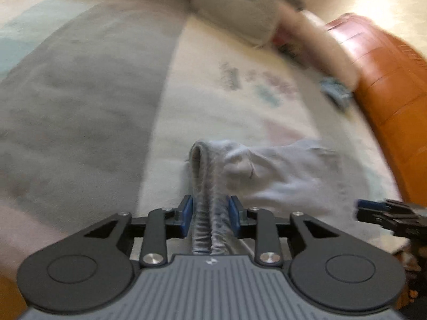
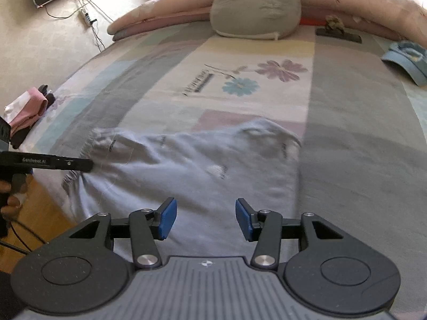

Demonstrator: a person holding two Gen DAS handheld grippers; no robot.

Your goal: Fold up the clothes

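Two grippers are working over a bedspread [image 2: 347, 138]: the left gripper [image 1: 210, 214] is clamping the gathered waistband of pale grey shorts [image 2: 186, 176], the right gripper [image 2: 205, 218] is hovering with jaws apart.

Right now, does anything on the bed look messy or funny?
Yes. The pale blue garment lies rumpled instead of flat, its elastic waistband bunched up in the left claw. The right claw hangs open above it, holding nothing.
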